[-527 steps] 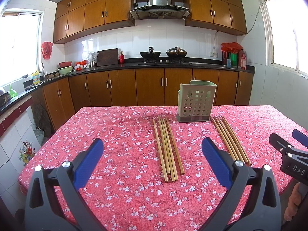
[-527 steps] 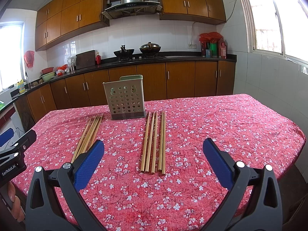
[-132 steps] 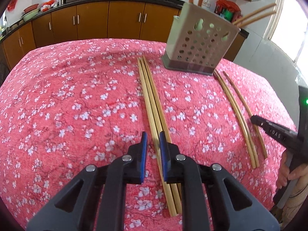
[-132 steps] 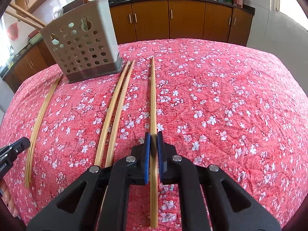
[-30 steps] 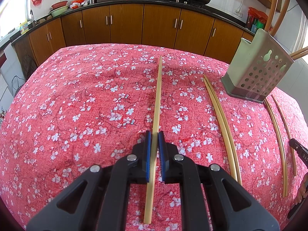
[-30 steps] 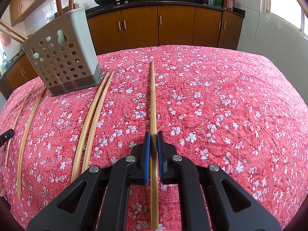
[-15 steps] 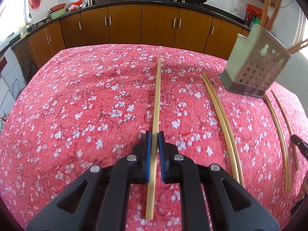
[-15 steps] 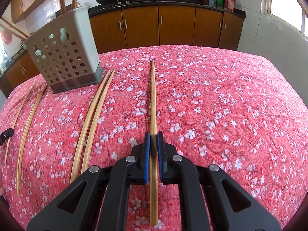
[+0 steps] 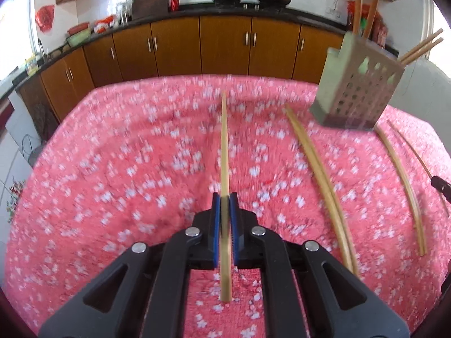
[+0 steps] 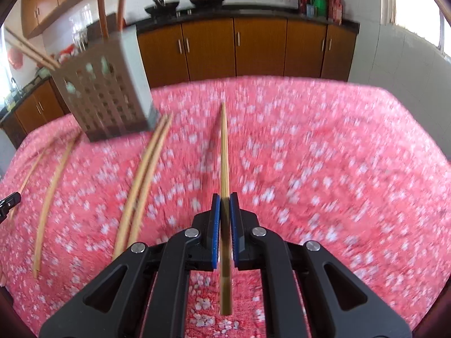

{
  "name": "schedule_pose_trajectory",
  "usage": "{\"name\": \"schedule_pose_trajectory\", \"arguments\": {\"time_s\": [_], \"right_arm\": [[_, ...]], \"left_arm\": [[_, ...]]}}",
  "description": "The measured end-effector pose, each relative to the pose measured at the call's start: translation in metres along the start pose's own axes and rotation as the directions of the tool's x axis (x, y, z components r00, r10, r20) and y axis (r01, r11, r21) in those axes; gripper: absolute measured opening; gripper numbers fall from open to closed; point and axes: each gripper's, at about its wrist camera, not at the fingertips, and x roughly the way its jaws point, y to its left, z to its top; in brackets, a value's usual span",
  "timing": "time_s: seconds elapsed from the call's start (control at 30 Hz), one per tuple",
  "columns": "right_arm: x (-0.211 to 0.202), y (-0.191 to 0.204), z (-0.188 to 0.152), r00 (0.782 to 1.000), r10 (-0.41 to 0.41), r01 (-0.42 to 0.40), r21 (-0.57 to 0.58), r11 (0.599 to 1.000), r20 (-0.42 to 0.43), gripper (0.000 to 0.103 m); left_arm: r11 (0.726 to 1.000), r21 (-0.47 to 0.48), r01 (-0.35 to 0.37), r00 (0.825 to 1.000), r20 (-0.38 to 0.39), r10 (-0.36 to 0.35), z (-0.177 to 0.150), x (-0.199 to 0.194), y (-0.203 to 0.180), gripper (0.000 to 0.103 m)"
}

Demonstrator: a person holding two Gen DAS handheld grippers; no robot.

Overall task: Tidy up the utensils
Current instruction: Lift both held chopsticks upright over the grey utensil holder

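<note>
My left gripper (image 9: 224, 197) is shut on a bamboo chopstick (image 9: 224, 146) and holds it above the red floral tablecloth (image 9: 112, 169). My right gripper (image 10: 224, 197) is shut on another chopstick (image 10: 224, 152), also lifted. The perforated grey utensil holder (image 9: 358, 90) stands far right in the left wrist view and far left in the right wrist view (image 10: 104, 95), with several chopsticks sticking out of it. Two chopsticks (image 9: 318, 174) lie between me and the holder, and two more (image 9: 400, 174) lie beyond; they show in the right wrist view too, a near pair (image 10: 143, 174) and a far pair (image 10: 48, 186).
Wooden cabinets (image 9: 225, 48) and a dark counter with pans line the far wall. The tip of the other gripper shows at the right edge in the left wrist view (image 9: 441, 184) and at the left edge in the right wrist view (image 10: 8, 202). The table edge lies near below.
Both grippers have risen with their chopsticks and tilted toward the holder, which now looks closer and higher. The views are blurred by motion.
</note>
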Motion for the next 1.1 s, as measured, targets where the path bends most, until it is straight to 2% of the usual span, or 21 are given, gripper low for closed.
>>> {"name": "schedule_pose_trajectory", "arguments": {"time_s": [0.1,0.27,0.43,0.57,0.67,0.73,0.87,1.0,1.1], "right_arm": [[-0.023,0.0,0.016,0.997,0.001,-0.001,-0.001,1.0,0.079,0.008],[-0.057,0.002,0.043,0.98,0.004,-0.005,0.001,1.0,0.201,0.008],[-0.072,0.0,0.059,0.967,0.018,-0.02,0.003,1.0,0.254,0.008],[-0.092,0.005,0.075,0.951,0.073,-0.074,-0.006,0.997,0.3,0.008],[-0.113,0.01,0.09,0.931,0.143,-0.147,-0.015,0.989,0.337,0.008],[-0.127,0.014,0.099,0.913,0.192,-0.197,-0.023,0.98,0.36,0.008],[-0.154,0.027,0.117,0.862,0.27,-0.277,-0.046,0.96,0.428,0.008],[-0.165,0.043,0.133,0.817,0.287,-0.296,-0.064,0.953,0.5,0.008],[-0.165,0.051,0.144,0.792,0.278,-0.29,-0.066,0.955,0.544,0.008]], "left_arm": [[1.0,-0.014,0.013,0.997,0.07,-0.012,0.016,-0.024,0.003,0.008],[0.998,-0.043,0.045,0.98,0.196,-0.036,0.048,-0.066,0.005,0.008],[0.997,-0.04,0.069,0.962,0.267,-0.056,0.069,-0.093,0.008,0.008],[0.994,-0.011,0.109,0.947,0.306,-0.1,0.08,-0.117,0.002,0.008],[0.988,0.017,0.152,0.932,0.332,-0.149,0.088,-0.14,-0.004,0.008],[0.983,0.04,0.18,0.919,0.348,-0.183,0.093,-0.153,-0.012,0.008],[0.97,0.059,0.236,0.889,0.39,-0.24,0.104,-0.175,-0.028,0.008],[0.958,0.057,0.281,0.843,0.462,-0.275,0.123,-0.188,-0.048,0.008],[0.951,0.051,0.306,0.807,0.516,-0.288,0.142,-0.194,-0.062,0.008]]}}
